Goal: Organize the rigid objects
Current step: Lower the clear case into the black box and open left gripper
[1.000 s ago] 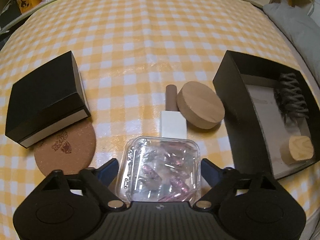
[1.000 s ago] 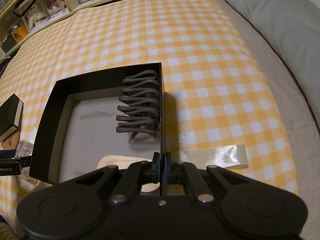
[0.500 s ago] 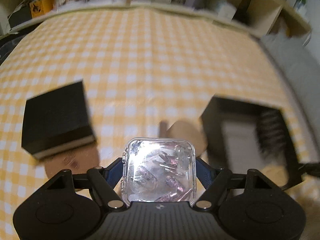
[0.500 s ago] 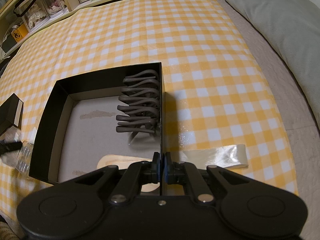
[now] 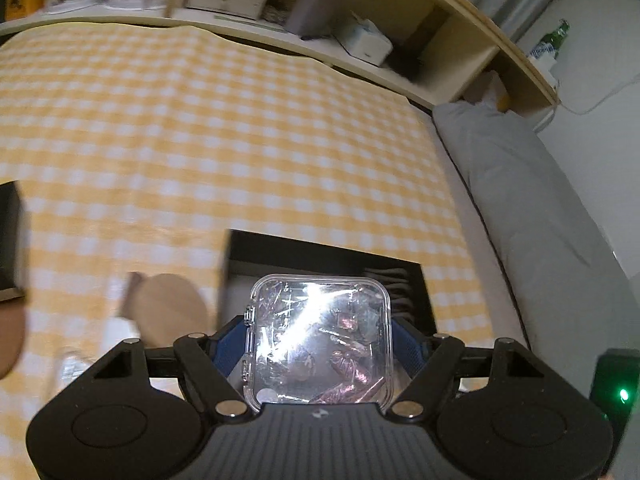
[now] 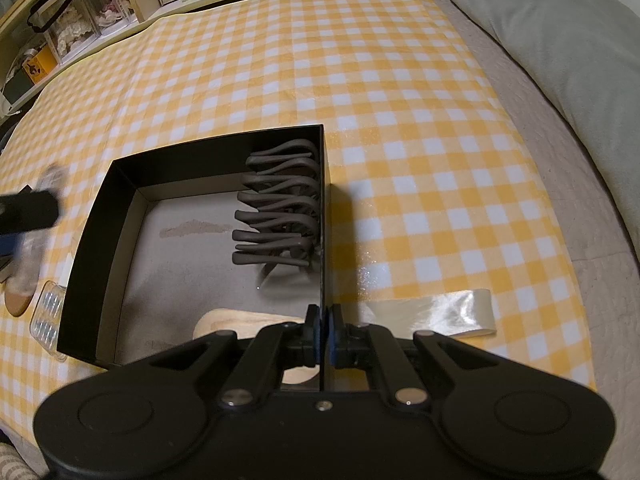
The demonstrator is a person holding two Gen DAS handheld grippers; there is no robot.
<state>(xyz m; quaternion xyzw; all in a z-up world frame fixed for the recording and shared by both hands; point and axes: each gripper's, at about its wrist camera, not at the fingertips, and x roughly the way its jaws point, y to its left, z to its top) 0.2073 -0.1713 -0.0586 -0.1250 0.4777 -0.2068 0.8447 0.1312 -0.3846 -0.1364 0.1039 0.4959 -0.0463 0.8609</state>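
Wooden shelves [image 5: 472, 20] behind a yellow checked cloth [image 6: 360, 80], grey pillow [image 6: 560, 20] beside

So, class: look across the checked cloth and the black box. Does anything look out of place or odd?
Yes: a loose strip of clear tape lies on the cloth just right of the black box, crumpled and glinting, not among the sorted things. Also, the right gripper pinches the box's thin right wall, not an object.

Checked cloth [image 6: 400, 120] under black box [image 6: 100, 248], tape strip [image 6: 440, 312]
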